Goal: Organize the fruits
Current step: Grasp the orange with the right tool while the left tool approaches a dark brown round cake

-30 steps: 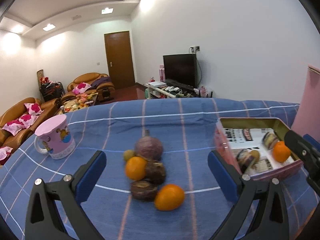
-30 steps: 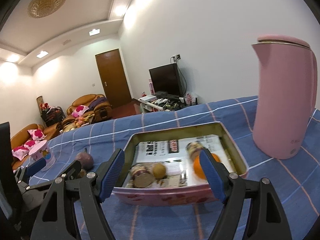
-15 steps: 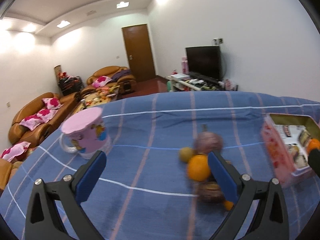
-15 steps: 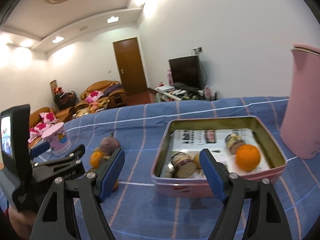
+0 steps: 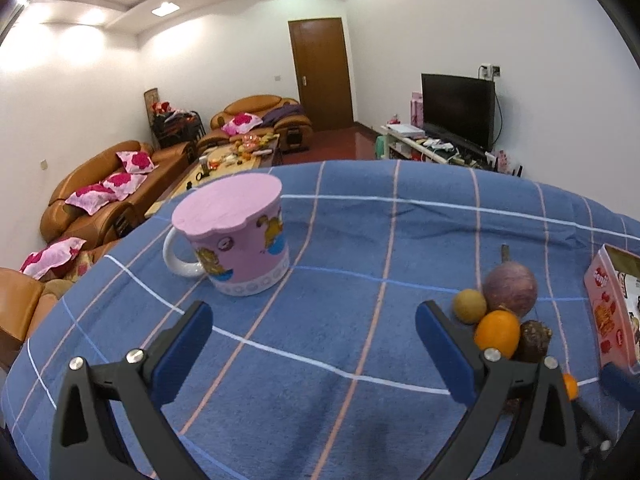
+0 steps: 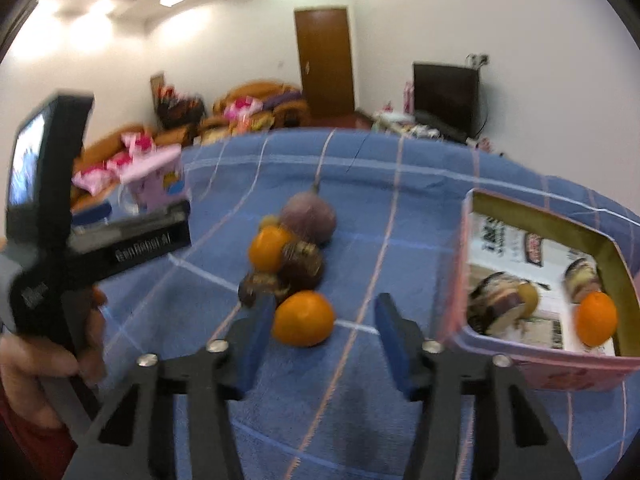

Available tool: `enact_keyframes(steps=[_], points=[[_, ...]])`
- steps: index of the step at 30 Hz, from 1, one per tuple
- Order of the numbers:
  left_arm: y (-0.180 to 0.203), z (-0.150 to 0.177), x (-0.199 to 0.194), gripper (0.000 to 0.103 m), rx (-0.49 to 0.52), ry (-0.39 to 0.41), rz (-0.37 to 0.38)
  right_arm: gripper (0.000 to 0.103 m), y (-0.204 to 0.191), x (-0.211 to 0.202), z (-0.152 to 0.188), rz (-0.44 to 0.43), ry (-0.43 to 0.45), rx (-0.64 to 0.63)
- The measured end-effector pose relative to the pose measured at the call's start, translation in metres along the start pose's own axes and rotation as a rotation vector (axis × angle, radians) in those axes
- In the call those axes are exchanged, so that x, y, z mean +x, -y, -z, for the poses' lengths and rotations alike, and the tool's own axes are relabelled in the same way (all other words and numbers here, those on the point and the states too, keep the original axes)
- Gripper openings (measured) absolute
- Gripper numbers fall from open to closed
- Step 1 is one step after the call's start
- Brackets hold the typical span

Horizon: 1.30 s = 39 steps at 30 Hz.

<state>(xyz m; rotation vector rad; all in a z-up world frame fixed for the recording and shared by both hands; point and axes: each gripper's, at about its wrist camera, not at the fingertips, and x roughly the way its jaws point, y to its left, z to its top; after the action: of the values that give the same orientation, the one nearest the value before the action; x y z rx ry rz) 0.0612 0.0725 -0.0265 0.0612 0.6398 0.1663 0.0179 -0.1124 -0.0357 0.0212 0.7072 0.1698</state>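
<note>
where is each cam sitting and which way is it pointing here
Left wrist: on the left gripper, jaws wide and empty, aimed down at the pink mug.
Right wrist: on the right gripper, jaws closing, aimed at the near orange; a hand holding the left gripper shows at left.
Shared: fruit pile, pink tin, blue cloth.

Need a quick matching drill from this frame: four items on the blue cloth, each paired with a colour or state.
Things:
1. mug
2. tin box
3. round fruit with stem
4. nearest fruit in the pile

Descriptions:
A. orange
B. purple
C. covered by a pink lid
D. already holds some fruit

Pairs: 1-C, 2-D, 3-B, 4-A
</note>
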Motion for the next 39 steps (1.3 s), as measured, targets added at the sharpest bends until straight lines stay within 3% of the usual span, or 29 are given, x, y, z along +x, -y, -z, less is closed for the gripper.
enact_keyframes(steps=[4, 9, 12, 16, 20, 22, 28, 32, 37, 39], points=[[0.000, -0.001, 0.001, 0.103, -0.007, -0.020, 0.028, 0.051, -0.001, 0.018, 0.000, -0.063, -0.078, 0.015], [0.004, 0.000, -0.002, 0.103, 0.013, -0.020, 0.066, 0.051, -0.004, 0.038, 0.001, -0.080, -0.165, 0.026], [0.008, 0.001, -0.002, 0.103, 0.027, -0.036, 0.098, 0.044, -0.003, 0.040, -0.001, -0.094, -0.165, 0.040], [0.011, 0.001, -0.005, 0.103, 0.043, -0.033, 0.130, 0.043, -0.002, 0.039, 0.000, -0.102, -0.160, 0.050], [0.016, 0.002, -0.012, 0.103, 0.059, -0.027, 0.206, 0.043, 0.003, 0.018, 0.004, -0.100, -0.083, 0.053], [0.021, 0.003, -0.016, 0.102, 0.077, -0.033, 0.280, 0.043, 0.006, 0.005, 0.005, -0.082, -0.042, 0.038], [0.053, 0.012, -0.030, 0.096, 0.203, -0.052, 0.452, 0.043, 0.032, -0.038, 0.009, -0.040, 0.087, 0.076], [0.078, 0.022, -0.030, 0.092, 0.282, -0.093, 0.480, 0.043, 0.047, -0.059, 0.008, 0.009, 0.153, 0.082], [0.099, 0.032, -0.012, 0.065, 0.336, -0.212, 0.452, 0.043, 0.060, -0.060, 0.008, 0.013, 0.148, 0.117], [0.094, 0.031, -0.007, 0.061, 0.297, -0.240, 0.476, 0.043, 0.061, -0.059, 0.008, 0.009, 0.143, 0.120]])
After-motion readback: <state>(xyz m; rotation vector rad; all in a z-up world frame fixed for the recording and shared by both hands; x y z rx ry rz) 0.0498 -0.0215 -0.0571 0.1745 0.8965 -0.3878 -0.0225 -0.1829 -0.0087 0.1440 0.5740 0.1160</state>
